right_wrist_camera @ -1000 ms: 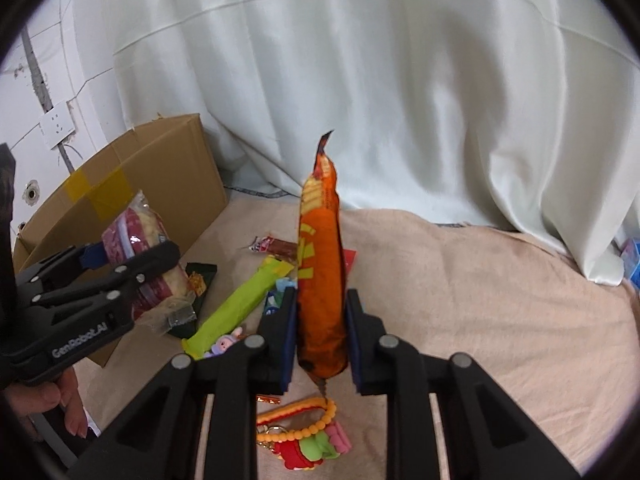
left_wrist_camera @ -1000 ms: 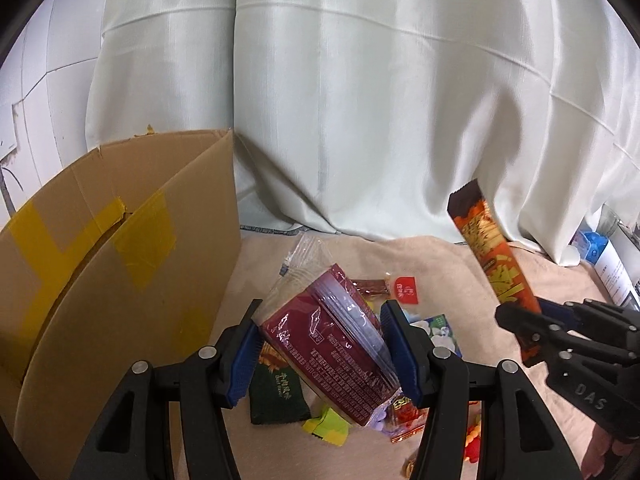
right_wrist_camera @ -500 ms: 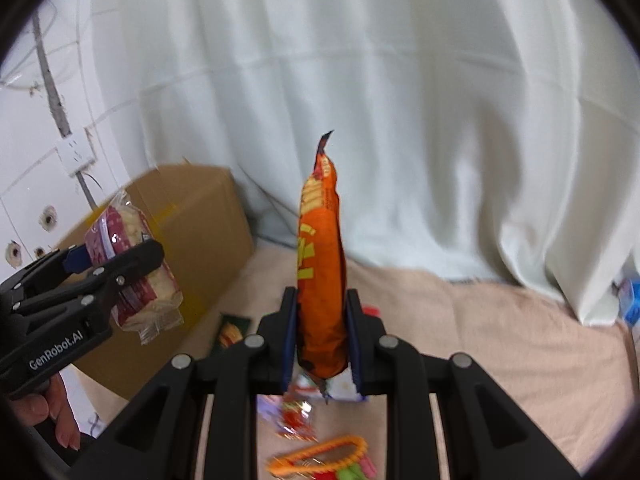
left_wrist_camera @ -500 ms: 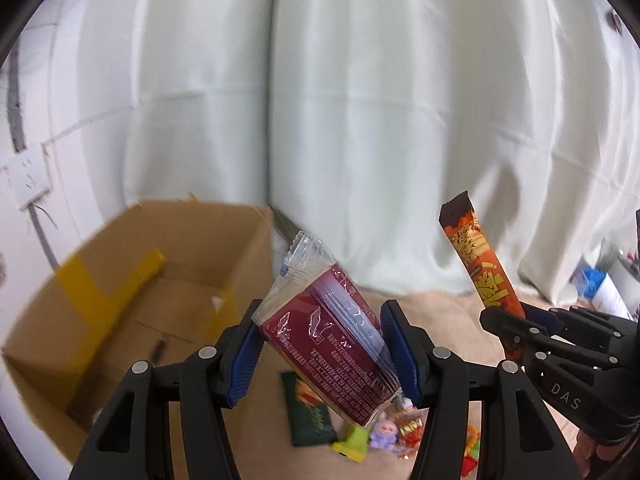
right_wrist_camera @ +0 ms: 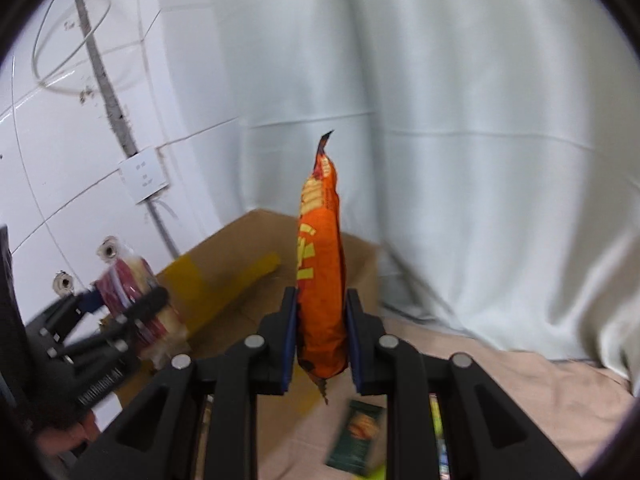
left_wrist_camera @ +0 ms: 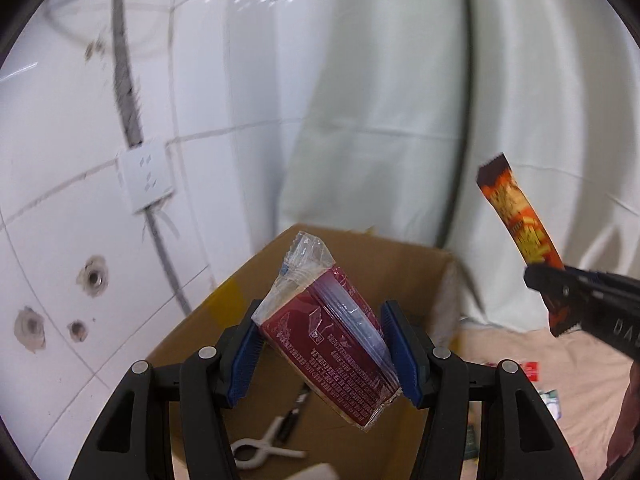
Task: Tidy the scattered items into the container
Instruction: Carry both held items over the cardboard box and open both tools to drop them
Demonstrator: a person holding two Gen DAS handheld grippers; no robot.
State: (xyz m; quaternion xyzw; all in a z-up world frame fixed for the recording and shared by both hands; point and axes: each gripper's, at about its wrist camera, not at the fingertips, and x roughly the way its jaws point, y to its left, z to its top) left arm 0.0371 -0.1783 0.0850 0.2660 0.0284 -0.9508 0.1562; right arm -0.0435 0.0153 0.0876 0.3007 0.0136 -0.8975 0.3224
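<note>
Left wrist view: at 9 o'clock we see only white tiled wall with a socket plate [left_wrist_camera: 146, 182], nothing that matters to the drop. Lower centre, our left claw [left_wrist_camera: 326, 350] is clenched on a dark red snack pack [left_wrist_camera: 334, 350], which sits tilted between the blue pads with its clear crimped end pointing up toward 11 o'clock. Behind and beneath it lies the open cardboard box [left_wrist_camera: 400, 264], already holding a white clip [left_wrist_camera: 260, 446] and a dark pen [left_wrist_camera: 296, 408] on its floor. At 3 o'clock our right claw [left_wrist_camera: 560, 300] is closed on a long orange snack stick [left_wrist_camera: 520, 220], standing over the cloth-covered surface [left_wrist_camera: 512, 344], beside the box and not above it, as far as we can judge.

Right wrist view: the red pack hangs at 9 o'clock by the taped box wall, the orange stick upright at centre, a dark green packet [right_wrist_camera: 358, 440] on the surface at 6 o'clock.

The risks as we read them: the red pack is held askew, so letting go too near the rim could tip it off the wall and onto the floor. The orange stick is tall and held low; it may swing or catch the box edge. With both claws nearing one opening, they could knock together.
</note>
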